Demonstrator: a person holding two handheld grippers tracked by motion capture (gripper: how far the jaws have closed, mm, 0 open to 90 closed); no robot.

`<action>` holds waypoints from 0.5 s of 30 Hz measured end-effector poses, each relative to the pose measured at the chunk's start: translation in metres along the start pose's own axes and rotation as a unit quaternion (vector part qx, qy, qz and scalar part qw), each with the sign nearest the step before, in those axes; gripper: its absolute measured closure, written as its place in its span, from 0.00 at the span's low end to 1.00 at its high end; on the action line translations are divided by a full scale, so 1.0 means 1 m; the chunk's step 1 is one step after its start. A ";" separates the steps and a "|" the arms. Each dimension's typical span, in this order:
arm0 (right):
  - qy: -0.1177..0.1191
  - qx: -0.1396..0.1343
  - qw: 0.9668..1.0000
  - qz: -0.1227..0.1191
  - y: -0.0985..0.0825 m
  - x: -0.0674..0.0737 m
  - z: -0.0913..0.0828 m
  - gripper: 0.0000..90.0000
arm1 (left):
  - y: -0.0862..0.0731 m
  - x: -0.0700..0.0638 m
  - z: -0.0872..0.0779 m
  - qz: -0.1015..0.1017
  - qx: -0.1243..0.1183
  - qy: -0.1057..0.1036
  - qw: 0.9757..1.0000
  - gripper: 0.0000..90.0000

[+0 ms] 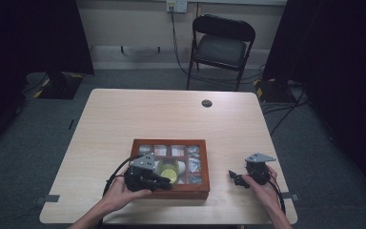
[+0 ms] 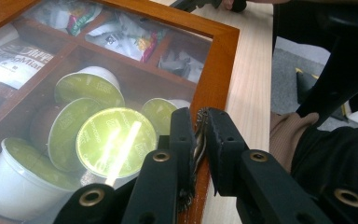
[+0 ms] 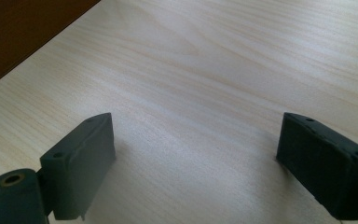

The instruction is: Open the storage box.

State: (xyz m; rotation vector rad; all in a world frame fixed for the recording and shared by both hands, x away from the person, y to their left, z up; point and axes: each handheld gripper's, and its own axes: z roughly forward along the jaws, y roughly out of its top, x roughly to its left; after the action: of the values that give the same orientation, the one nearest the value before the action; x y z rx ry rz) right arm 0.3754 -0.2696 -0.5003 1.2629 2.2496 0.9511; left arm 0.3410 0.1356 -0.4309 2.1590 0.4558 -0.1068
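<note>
High view: a reddish-brown wooden compartment box with a clear glass lid (image 1: 170, 167) sits near the bench's (image 1: 124, 119) near edge, its green-topped white coffee capsules (image 2: 107, 140) visible through the pane. The left hand-held gripper (image 2: 200, 135) has its jaws pinched almost together on something small and metallic at the lid's near frame edge, probably a latch or pull for lifting the lid. The right hand-held gripper (image 1: 240, 179) rests wide apart and empty on bare bench beside the box, likely waiting to reach in.
</note>
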 end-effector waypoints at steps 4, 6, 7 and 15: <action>0.000 0.000 1.000 0.000 0.000 0.000 0.000 0.12 | 0.004 0.001 -0.001 -0.005 0.008 -0.006 1.000 0.90; 0.000 0.000 1.000 0.000 0.000 0.000 0.000 0.12 | 0.007 0.002 -0.003 -0.011 0.005 -0.009 1.000 0.90; 0.000 0.000 1.000 0.000 0.000 0.000 0.000 0.12 | 0.008 0.002 -0.004 -0.014 0.002 -0.009 1.000 0.90; 0.000 0.000 1.000 0.000 0.000 0.000 0.000 0.12 | 0.016 0.004 -0.010 -0.009 0.002 -0.017 1.000 0.90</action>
State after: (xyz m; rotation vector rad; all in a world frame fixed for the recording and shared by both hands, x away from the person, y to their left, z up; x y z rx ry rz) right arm 0.3755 -0.2696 -0.5003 1.2629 2.2495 0.9511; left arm 0.3501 0.1362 -0.4135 2.1534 0.4562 -0.1539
